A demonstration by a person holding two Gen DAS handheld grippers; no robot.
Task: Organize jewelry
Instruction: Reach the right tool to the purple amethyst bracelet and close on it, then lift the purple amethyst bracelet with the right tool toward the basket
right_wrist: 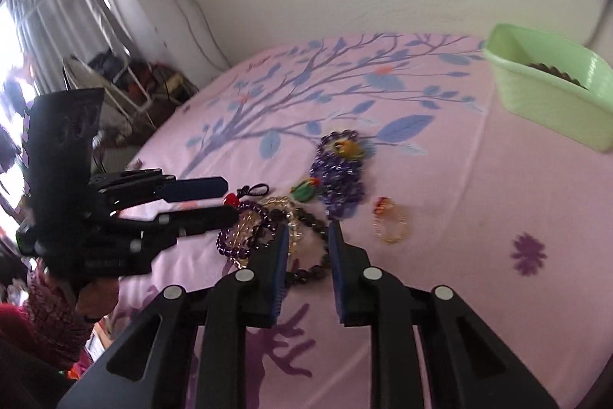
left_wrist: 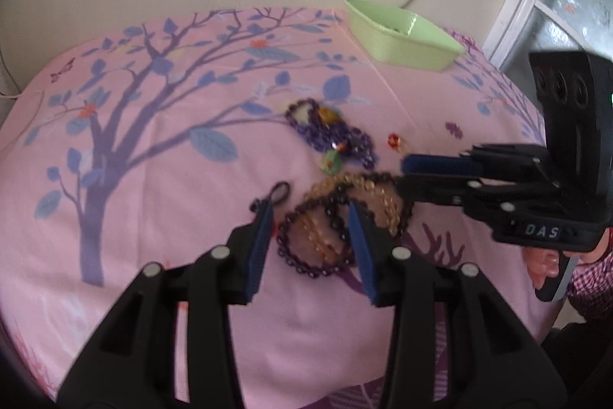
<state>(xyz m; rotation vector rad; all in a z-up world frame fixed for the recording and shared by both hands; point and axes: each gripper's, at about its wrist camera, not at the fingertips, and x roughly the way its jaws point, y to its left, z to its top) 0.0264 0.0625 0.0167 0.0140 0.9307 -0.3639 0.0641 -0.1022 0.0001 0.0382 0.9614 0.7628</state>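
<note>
Both grippers hang empty, tilted down over the jewelry, likely choosing a piece to lift: the left gripper (left_wrist: 310, 207) has its jaws well apart, the right gripper (right_wrist: 309, 228) only narrowly apart. Beneath them on the pink bedspread (left_wrist: 191, 217) lies one tangle of dark and gold bead bracelets (left_wrist: 306, 269), too knotted to count. Beyond sit one purple necklace heap (left_wrist: 337, 137), one green pendant (left_wrist: 331, 163), one gold bracelet with a red charm (right_wrist: 382, 206) lying apart, and one green tray (left_wrist: 398, 45), probably where it all goes

Left tongs (left_wrist: 312, 213) are hovering, parted, over a heap of beaded bracelets (left_wrist: 333, 225) lying on a pink tree-print bedsheet (left_wrist: 153, 140), while right tongs (left_wrist: 406, 175) are reaching in sideways; a green tray (left_wrist: 402, 37) is sitting behind.
</note>
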